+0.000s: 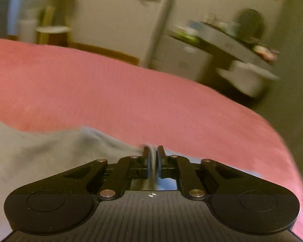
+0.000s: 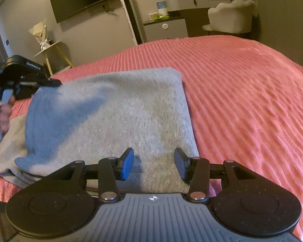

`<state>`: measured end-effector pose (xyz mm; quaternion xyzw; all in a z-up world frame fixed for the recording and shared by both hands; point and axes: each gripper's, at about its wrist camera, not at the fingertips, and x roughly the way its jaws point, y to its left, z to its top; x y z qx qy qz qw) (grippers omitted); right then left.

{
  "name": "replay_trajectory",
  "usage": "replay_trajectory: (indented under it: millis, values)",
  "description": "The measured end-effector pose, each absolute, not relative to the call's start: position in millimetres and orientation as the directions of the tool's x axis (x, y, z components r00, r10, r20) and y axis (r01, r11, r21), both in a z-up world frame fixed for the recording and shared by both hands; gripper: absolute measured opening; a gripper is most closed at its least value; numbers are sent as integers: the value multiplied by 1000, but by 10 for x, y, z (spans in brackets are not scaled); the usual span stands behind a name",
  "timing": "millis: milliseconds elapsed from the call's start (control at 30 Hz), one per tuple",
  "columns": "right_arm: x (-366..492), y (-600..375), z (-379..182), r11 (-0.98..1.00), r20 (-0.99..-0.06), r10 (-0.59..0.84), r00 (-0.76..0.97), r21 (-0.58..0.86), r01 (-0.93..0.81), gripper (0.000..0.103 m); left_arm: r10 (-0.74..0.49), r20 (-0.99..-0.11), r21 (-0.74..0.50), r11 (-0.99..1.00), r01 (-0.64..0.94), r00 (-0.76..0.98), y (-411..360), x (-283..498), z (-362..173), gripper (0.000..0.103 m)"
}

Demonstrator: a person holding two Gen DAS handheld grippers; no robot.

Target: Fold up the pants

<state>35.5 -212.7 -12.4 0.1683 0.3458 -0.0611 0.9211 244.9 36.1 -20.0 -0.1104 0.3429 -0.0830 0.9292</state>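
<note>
The grey pants (image 2: 119,117) lie folded on the pink ribbed bedspread (image 2: 242,100). My right gripper (image 2: 154,162) is open, its blue pads just above the near edge of the pants, holding nothing. My left gripper (image 1: 153,157) is shut on a fold of the grey pants (image 1: 50,153) and lifts it off the bedspread (image 1: 111,92). The left gripper also shows in the right wrist view (image 2: 50,82) at the far left corner of the pants, with the person's hand behind it. The left wrist view is motion-blurred.
A dark TV (image 2: 84,0) hangs on the far wall. A small white side table (image 2: 48,48) stands at the left. A dresser (image 2: 192,6) with small items and a pale chair (image 2: 230,18) stand beyond the bed's far edge.
</note>
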Motion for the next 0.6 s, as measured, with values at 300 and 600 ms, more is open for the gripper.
replay_trajectory:
  millis: [300,600]
  values:
    - [432,-2117,-174,942,-650,20,760,266,203,65,-468,-709,-410,882,231,528,573,2048,-268,77]
    - [404,-2030,-159,967,-647,5,763,197,161,70,-121,-795,-50,990,135,594,750,1631,-396,44]
